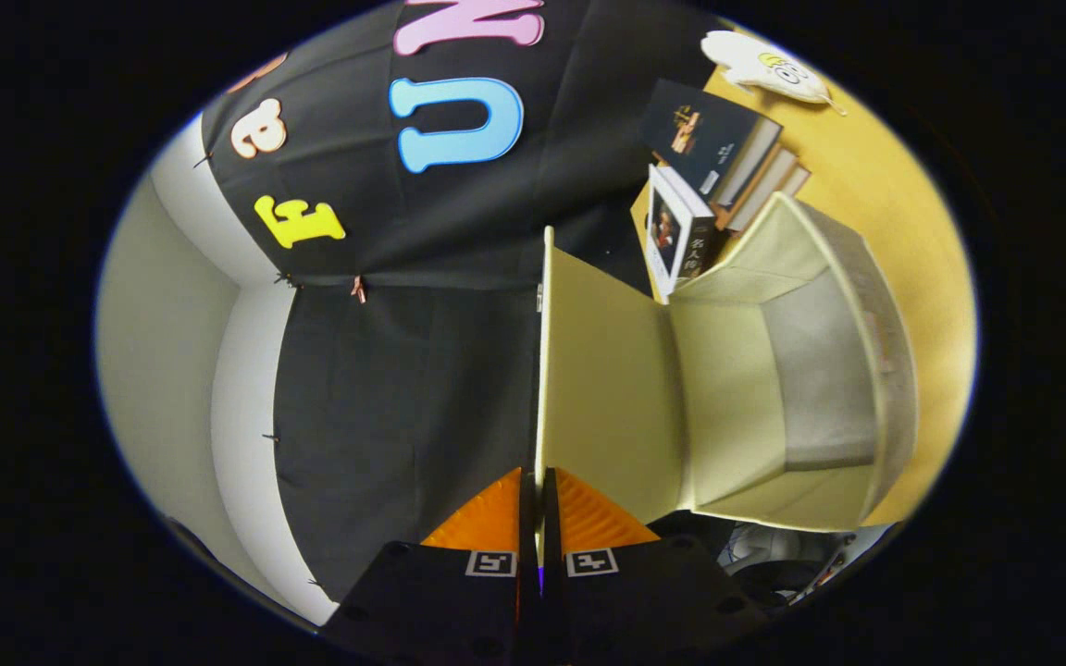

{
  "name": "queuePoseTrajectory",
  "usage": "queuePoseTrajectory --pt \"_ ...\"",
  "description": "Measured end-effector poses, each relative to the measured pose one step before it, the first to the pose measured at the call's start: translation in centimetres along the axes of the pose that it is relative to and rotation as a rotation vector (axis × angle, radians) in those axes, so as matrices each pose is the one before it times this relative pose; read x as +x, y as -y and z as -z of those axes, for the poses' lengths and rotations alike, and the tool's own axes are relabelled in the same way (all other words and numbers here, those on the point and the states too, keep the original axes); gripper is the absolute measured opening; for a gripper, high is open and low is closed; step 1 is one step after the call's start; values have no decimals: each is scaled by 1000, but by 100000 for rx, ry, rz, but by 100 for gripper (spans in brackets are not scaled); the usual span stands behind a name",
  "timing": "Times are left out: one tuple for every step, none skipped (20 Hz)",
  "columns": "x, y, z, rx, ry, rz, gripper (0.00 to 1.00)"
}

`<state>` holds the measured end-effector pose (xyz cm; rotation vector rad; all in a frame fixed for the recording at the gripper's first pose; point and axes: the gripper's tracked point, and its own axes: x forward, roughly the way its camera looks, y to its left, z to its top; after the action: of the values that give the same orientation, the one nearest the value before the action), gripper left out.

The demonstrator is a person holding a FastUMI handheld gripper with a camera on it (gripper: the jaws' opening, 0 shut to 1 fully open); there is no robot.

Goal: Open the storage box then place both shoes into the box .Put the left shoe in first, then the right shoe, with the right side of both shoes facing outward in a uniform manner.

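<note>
Tongs [538, 490] pinching closed on the thin edge of the storage box lid [602, 388], both fingers pressing its lower rim. Rolled sideways, worktop [903, 222] standing as a wall beyond. Swinging lid fully back probably wanted here; keeping grip shallow, following the hinge arc, not dragging the storage box [820, 370]. Box lying open just ahead, interior bare. Books [709, 176] stacked beyond it.

Box [774, 398] interior open, books [709, 176] just beyond, lid [602, 388] edge pinched in tool [538, 504]
</note>
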<state>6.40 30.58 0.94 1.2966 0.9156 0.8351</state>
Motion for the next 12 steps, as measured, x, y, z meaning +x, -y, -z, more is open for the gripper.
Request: queuePoseTrajectory --pt "1570 -456 605 -2257 -1551 527 5" --pt "1584 -624 746 -2103 -2017 154 5" --pt "1765 -281 511 -1373 -1705 319 5" --pt "1637 -288 754 -357 -1609 276 5" --pt "1780 -264 683 149 -1594 95 5" --pt "1686 20 649 -73 -1802 659 5" --pt "1547 275 611 -398 -1603 961 5" --pt "1366 431 699 -1163 -1538 1168 5" --pt "1234 590 566 -1150 -1437 1727 5" --pt "1178 685 620 -888 -1720 1905 5" --pt "782 408 444 -94 -1432 1308 5" --pt "694 294 458 -167 -1142 890 5"
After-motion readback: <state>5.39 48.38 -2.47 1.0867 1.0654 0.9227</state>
